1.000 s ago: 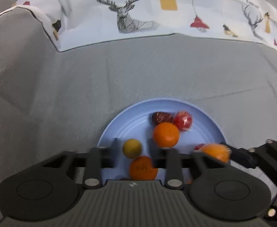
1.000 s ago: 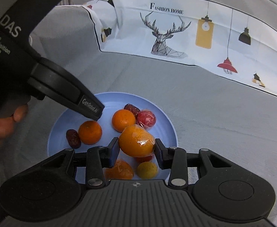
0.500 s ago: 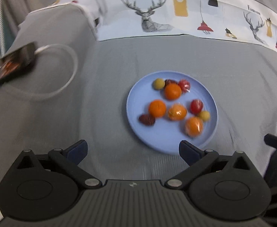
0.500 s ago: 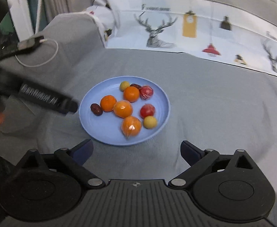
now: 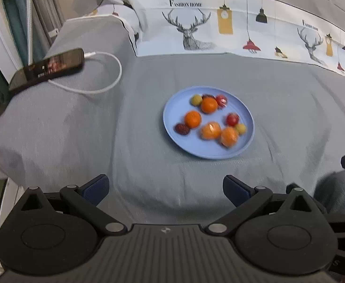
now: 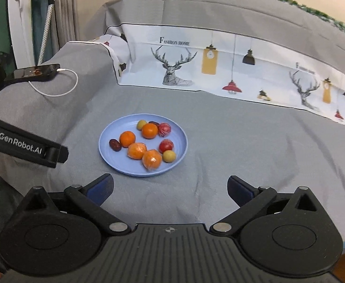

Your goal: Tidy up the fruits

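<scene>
The grey-sheeted bed (image 6: 243,146) carries a round pale-blue plastic plate (image 6: 111,151) holding all the small round fruits (image 6: 137,151). Left claw (image 5: 165,188) gapes, empty; right claw (image 6: 170,188), also empty, is opening. Best to withdraw gently, without nudging the plate.

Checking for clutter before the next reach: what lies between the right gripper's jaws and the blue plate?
Only bare grey bedcover separates the right gripper from the blue plate, clearest in the right wrist view.
</scene>
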`<state>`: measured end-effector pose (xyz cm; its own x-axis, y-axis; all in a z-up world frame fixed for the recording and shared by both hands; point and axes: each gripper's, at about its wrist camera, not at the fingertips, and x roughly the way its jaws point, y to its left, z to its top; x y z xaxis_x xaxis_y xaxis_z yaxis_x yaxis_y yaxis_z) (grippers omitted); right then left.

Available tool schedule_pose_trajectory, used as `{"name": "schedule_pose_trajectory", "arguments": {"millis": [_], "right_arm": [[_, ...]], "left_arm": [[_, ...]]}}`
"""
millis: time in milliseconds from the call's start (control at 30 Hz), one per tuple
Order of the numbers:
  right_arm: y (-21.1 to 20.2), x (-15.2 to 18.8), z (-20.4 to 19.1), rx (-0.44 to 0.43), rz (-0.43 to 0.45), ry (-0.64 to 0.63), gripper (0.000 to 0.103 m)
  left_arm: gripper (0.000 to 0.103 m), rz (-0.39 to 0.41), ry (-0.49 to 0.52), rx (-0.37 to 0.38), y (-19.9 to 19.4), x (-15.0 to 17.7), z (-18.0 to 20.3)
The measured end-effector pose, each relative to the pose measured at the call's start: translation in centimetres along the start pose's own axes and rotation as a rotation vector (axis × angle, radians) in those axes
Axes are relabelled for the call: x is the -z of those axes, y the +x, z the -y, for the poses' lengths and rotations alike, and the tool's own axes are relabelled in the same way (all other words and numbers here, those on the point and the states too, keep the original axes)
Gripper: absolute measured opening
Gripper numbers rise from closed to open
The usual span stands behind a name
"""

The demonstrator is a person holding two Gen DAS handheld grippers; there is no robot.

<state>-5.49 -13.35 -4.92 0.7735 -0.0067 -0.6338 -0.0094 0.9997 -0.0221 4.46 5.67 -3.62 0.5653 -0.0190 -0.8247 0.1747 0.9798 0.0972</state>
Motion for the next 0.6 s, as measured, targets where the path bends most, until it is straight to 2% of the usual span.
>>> {"name": "schedule_pose_trajectory", "arguments": {"millis": [67,200,600], "right_arm": [[-0.9,0.3,-0.1,0.010,0.026,0.000,0.102],[-2.3,0.6,0.0,0.025,0.068,0.001,0.102],[-4.5,0.8,0.3,0.061,0.132,-0.005,0.102]], "left_arm": [[0.103,0.018,0.015,0.002,-0.7,0.4,0.4],[0.103,0.067,0.064,-0.044,-1.9,1.2,1.3],[0.103,0.066,0.060,-0.022,-2.7,1.8,1.8]]}}
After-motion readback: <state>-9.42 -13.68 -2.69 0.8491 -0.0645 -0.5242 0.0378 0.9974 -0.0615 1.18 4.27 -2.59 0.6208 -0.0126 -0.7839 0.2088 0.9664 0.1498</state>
